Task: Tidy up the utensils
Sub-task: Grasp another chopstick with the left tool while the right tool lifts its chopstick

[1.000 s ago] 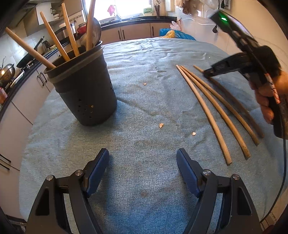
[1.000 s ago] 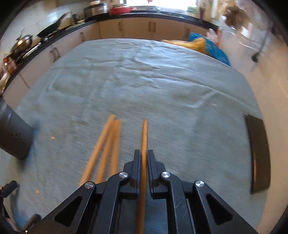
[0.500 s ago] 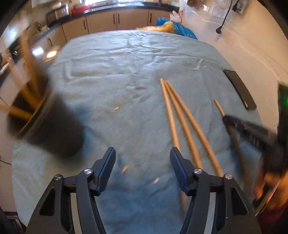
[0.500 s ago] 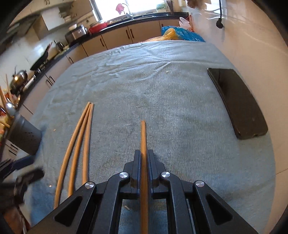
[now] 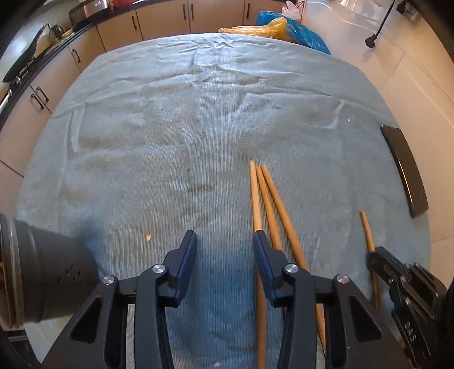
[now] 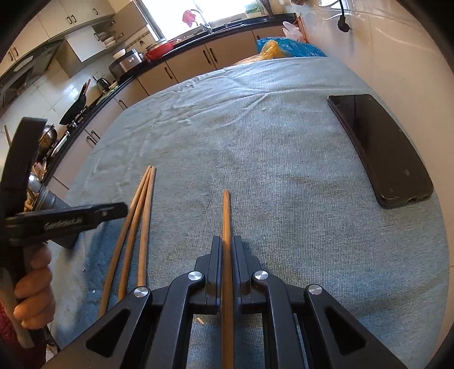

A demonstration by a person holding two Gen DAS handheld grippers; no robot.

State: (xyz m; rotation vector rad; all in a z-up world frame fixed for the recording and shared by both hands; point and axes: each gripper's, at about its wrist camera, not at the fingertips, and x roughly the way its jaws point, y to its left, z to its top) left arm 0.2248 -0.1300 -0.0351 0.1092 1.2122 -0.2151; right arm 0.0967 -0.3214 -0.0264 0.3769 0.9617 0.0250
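Three wooden sticks (image 5: 269,198) lie side by side on the grey-blue cloth; they also show in the right wrist view (image 6: 142,210). My left gripper (image 5: 225,241) is open and empty, hovering just left of them, its right finger over the leftmost stick. My right gripper (image 6: 226,244) is shut on a fourth wooden stick (image 6: 226,215), which points forward; it shows in the left wrist view (image 5: 369,238) at the right. The dark grey utensil holder (image 5: 48,272) stands at the left edge, its contents out of view.
A black phone (image 6: 380,147) lies near the table's right edge, also in the left wrist view (image 5: 404,167). Blue and yellow bags (image 5: 283,27) sit beyond the far edge. Kitchen cabinets (image 5: 159,20) run behind. Small crumbs (image 5: 147,237) dot the cloth.
My left gripper has swung right from the utensil holder to the three sticks. My right gripper kept its hold on the single stick and moved a little right of the others.
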